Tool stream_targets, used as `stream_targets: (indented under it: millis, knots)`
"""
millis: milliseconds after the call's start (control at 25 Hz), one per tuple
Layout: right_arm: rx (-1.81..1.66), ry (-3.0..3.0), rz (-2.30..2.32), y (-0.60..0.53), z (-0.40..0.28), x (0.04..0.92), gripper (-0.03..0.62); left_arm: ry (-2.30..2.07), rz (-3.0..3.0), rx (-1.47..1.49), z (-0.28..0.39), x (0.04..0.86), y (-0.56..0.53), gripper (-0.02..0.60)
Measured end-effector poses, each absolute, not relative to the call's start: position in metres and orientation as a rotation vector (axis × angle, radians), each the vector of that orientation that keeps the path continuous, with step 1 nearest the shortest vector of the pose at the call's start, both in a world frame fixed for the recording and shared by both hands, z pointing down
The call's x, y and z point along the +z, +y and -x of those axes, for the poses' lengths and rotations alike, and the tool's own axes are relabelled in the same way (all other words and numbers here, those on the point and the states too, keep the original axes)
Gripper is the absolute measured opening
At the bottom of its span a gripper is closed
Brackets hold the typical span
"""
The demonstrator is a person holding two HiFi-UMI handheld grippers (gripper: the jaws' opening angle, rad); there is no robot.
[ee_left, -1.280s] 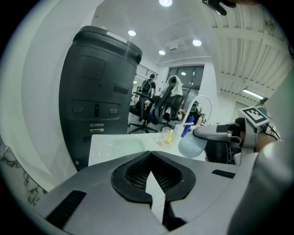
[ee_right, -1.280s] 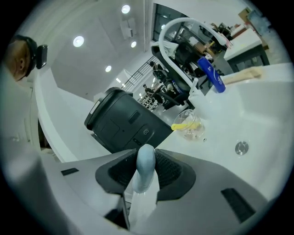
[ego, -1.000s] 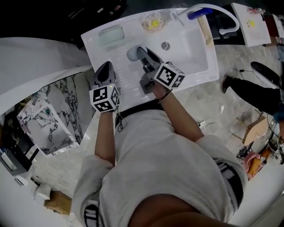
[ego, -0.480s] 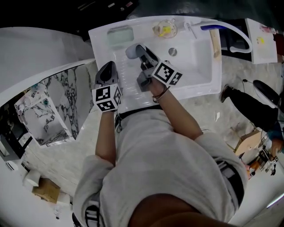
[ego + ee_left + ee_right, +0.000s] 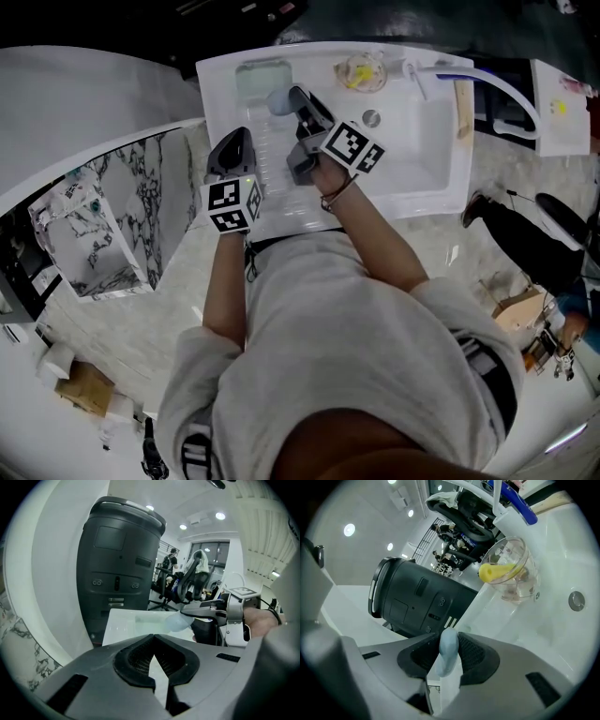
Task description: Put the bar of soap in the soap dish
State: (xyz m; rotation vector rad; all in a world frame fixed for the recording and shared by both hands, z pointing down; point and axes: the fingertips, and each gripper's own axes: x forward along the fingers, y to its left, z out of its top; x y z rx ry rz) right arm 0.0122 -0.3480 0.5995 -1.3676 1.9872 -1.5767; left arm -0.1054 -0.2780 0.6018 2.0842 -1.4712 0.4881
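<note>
White sink unit (image 5: 216,94) fills the upper middle of the head view. Its basin (image 5: 412,141) takes the 3 o'clock half and a ribbed deck (image 5: 272,164) takes the 9 o'clock half, with open deck between the two grippers. The right gripper (image 5: 450,656) extends over that deck toward 12 o'clock, jaws clamped on the pale blue bar of soap (image 5: 278,100). The left gripper (image 5: 234,139) sits by the deck's 9 o'clock edge, jaws together with nothing held. A pale green soap dish (image 5: 261,77) lies in the 11 o'clock corner, close to both rims. The soap hangs at its 4 o'clock corner; contact cannot be told. A glass bowl (image 5: 359,72) stands at the dish's 3 o'clock, well apart.
</note>
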Motion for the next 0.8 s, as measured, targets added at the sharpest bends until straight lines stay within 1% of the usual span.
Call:
stream_targets:
  millis: [800]
  knots:
    - [-1.568, 2.032, 1.403, -0.390, 0.011, 0.612, 0.122, -1.543, -2.006, 0.480, 0.121, 0.605, -0.281, 0.017]
